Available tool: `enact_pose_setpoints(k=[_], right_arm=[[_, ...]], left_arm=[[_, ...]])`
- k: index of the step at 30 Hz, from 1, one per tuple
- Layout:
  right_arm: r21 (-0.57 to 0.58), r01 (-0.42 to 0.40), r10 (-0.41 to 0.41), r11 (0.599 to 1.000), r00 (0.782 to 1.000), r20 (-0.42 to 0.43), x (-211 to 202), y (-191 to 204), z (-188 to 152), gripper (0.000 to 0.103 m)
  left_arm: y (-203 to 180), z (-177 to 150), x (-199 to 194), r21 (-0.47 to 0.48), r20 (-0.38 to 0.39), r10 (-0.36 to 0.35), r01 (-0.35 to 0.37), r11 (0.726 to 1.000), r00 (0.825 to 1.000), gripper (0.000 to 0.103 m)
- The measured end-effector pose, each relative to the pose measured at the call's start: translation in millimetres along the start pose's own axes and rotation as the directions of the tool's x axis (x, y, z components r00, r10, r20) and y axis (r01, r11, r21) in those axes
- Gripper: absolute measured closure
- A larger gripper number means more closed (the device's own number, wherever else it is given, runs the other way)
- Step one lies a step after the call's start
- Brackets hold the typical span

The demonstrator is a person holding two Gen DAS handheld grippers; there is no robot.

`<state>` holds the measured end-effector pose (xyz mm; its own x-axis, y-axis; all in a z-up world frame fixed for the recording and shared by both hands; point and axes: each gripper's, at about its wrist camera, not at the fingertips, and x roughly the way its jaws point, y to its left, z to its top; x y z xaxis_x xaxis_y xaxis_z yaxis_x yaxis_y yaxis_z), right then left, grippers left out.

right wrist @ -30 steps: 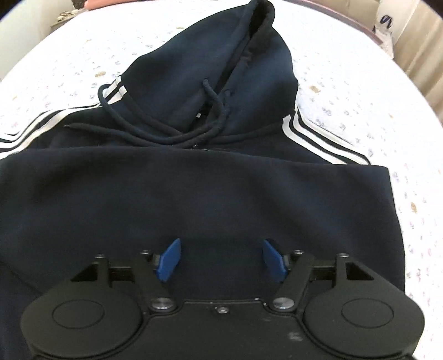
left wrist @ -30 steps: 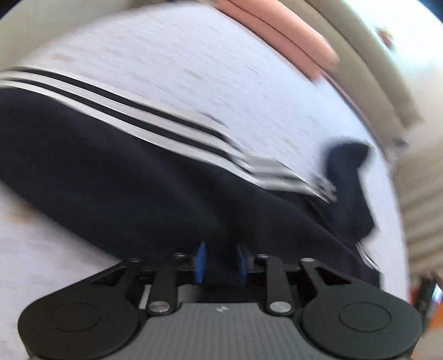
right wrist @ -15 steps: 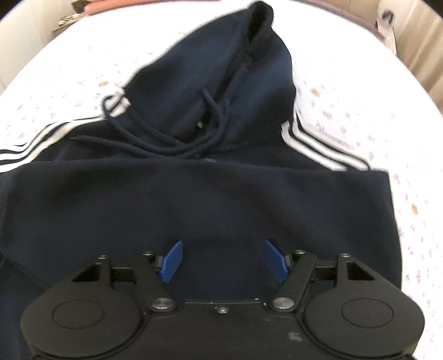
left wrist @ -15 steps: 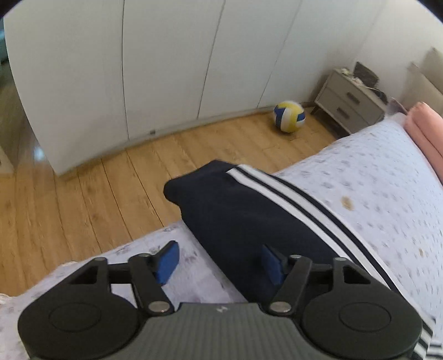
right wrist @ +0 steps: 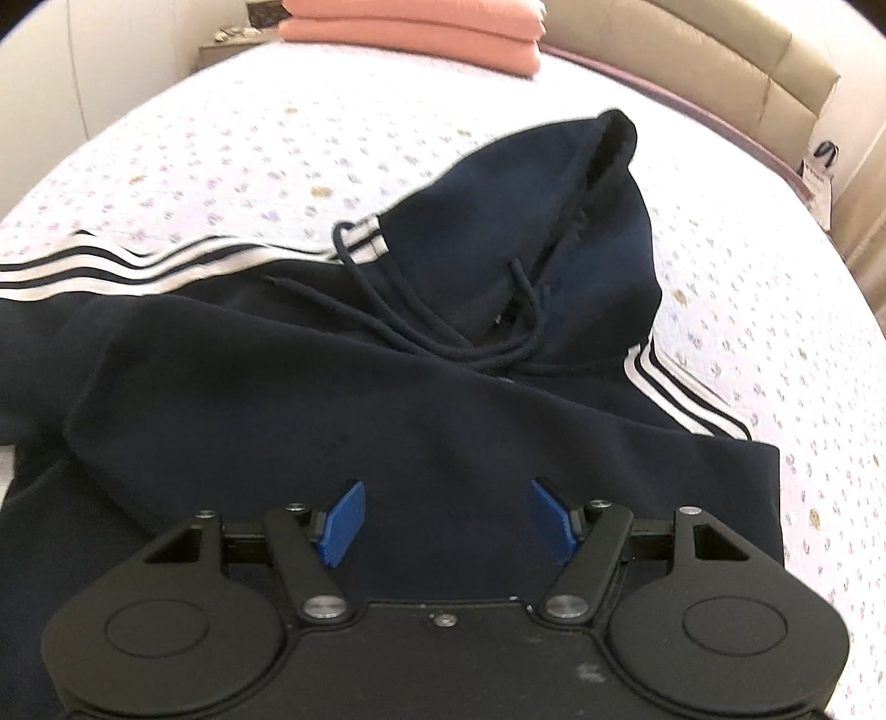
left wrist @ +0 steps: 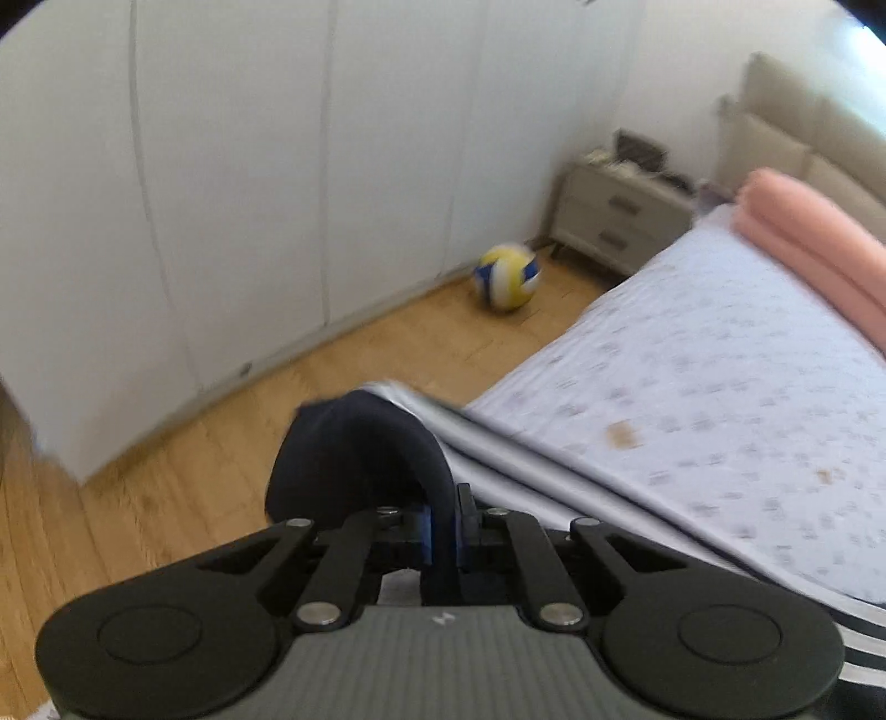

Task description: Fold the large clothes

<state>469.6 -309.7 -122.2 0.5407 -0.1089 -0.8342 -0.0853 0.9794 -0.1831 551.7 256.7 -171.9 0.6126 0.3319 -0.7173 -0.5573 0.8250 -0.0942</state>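
A navy hoodie [right wrist: 421,432] with white sleeve stripes lies on the bed, hood [right wrist: 559,221] toward the headboard, drawstrings loose on the chest. My right gripper [right wrist: 446,518] is open and empty, low over the hoodie's folded body. My left gripper [left wrist: 441,526] is shut on the hoodie's left sleeve cuff [left wrist: 360,454], held up at the bed's left edge. The striped sleeve [left wrist: 531,476] trails back under that gripper.
The bed [right wrist: 747,288] has a white flowered sheet. Folded pink blankets [right wrist: 415,33] lie by the beige headboard [right wrist: 692,50]. Beside the bed are wooden floor [left wrist: 166,487], a volleyball [left wrist: 506,277], a nightstand [left wrist: 614,227] and white wardrobe doors [left wrist: 249,166].
My left gripper was open over the sleeve cuff half a second ago; it has closed on the cuff and lifted it. My right gripper pulled back and rose slightly, staying open.
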Motion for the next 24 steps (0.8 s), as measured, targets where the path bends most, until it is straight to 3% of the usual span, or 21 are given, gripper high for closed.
enact_pose_setpoints(k=[4, 6, 9, 11, 14, 15, 17, 18, 19, 21, 23, 24], right_arm=[[0.041, -0.018, 0.017, 0.999, 0.999, 0.028, -10, -13, -6, 0.023], [0.077, -0.042, 0.04, 0.996, 0.998, 0.039, -15, -21, -9, 0.023], [0.119, -0.072, 0.067, 0.99, 0.997, 0.048, -19, -40, -14, 0.023], [0.14, -0.08, 0.074, 0.987, 0.996, 0.05, -22, -56, -19, 0.023], [0.173, -0.087, 0.078, 0.981, 0.995, 0.057, -28, -84, -27, 0.023], [0.187, -0.087, 0.078, 0.979, 0.995, 0.055, -29, -94, -30, 0.023], [0.223, -0.087, 0.079, 0.971, 0.996, 0.044, -29, -117, -39, 0.023], [0.243, -0.089, 0.084, 0.966, 0.996, 0.032, -27, -127, -44, 0.023], [0.273, -0.099, 0.099, 0.957, 0.995, 0.014, -23, -138, -49, 0.023], [0.327, -0.132, 0.141, 0.936, 0.99, -0.005, -18, -155, -57, 0.023], [0.355, -0.174, 0.181, 0.919, 0.983, 0.014, -17, -163, -60, 0.023], [0.362, -0.198, 0.201, 0.911, 0.979, 0.028, -16, -164, -59, 0.023]], left_arm=[[-57, -3, -63, 0.136, 0.119, -0.109, 0.093, 0.986, 0.987, 0.096], [-94, -11, -98, 0.224, 0.16, -0.194, 0.156, 0.962, 0.968, 0.096], [-154, -33, -149, 0.355, 0.174, -0.353, 0.276, 0.893, 0.919, 0.096], [-195, -55, -180, 0.428, 0.141, -0.467, 0.371, 0.824, 0.873, 0.096], [-255, -99, -218, 0.526, 0.056, -0.603, 0.489, 0.696, 0.796, 0.095], [-276, -120, -230, 0.559, 0.013, -0.64, 0.526, 0.642, 0.768, 0.095], [-309, -160, -241, 0.618, -0.08, -0.681, 0.572, 0.539, 0.728, 0.091], [-324, -183, -242, 0.635, -0.153, -0.695, 0.609, 0.476, 0.703, 0.079], [-337, -207, -238, 0.642, -0.23, -0.685, 0.637, 0.427, 0.691, 0.06], [-353, -249, -230, 0.648, -0.331, -0.608, 0.642, 0.41, 0.722, 0.04], [-351, -272, -223, 0.666, -0.376, -0.54, 0.624, 0.408, 0.753, 0.043], [-346, -277, -223, 0.672, -0.373, -0.518, 0.609, 0.422, 0.77, 0.043]])
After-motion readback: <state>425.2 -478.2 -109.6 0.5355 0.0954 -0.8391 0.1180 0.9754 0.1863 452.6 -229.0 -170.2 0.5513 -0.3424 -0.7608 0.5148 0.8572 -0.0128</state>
